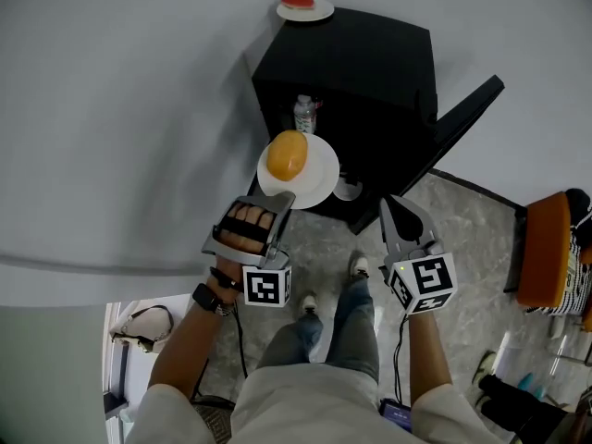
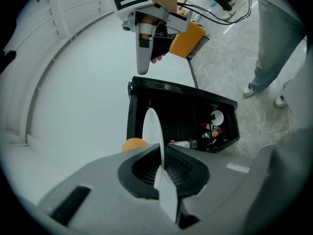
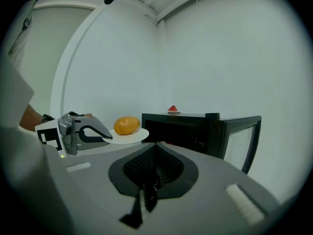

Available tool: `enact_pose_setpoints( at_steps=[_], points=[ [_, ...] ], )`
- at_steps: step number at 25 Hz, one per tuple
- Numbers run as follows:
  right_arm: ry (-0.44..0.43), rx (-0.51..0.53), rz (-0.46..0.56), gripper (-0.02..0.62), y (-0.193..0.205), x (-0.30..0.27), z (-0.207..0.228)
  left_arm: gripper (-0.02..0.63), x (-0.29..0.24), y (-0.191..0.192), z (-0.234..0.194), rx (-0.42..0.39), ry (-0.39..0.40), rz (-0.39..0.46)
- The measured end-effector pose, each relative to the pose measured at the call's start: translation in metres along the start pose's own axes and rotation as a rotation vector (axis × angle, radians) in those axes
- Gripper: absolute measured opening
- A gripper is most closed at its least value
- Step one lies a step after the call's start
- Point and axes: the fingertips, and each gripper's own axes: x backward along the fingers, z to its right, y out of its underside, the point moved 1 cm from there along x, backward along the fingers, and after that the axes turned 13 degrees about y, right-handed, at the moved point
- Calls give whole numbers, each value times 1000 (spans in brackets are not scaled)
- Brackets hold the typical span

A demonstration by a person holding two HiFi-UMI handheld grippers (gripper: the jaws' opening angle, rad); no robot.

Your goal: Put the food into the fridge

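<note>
A black mini fridge (image 1: 370, 72) stands against the white wall with its door (image 1: 462, 118) swung open to the right. My left gripper (image 1: 282, 200) is shut on the rim of a white plate (image 1: 319, 176) that carries a round orange-yellow food (image 1: 287, 155), held just in front of the open fridge. In the left gripper view the plate (image 2: 152, 131) stands edge-on between the jaws, with the food (image 2: 134, 144) to its left. My right gripper (image 1: 393, 207) hangs beside it to the right, shut and empty (image 3: 155, 148). A second plate with red food (image 1: 301, 0) sits on the fridge top.
A bottle (image 1: 304, 114) stands inside the fridge, and small items (image 2: 211, 130) sit in the door shelf. An orange chair (image 1: 546, 248) is at the right. The person's feet (image 1: 357, 266) are on the stone floor below. Cables lie at the lower left.
</note>
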Motion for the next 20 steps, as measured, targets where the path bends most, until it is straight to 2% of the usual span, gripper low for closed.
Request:
enact_pose_setpoints(
  at_steps=[13,20],
  points=[
    [35,42,17,6,40,-31,15,12,-71,2,37,6,-11,8],
    [41,28,28,6,65,-52,14,12,-103,-4,58,5,2,25]
  ],
)
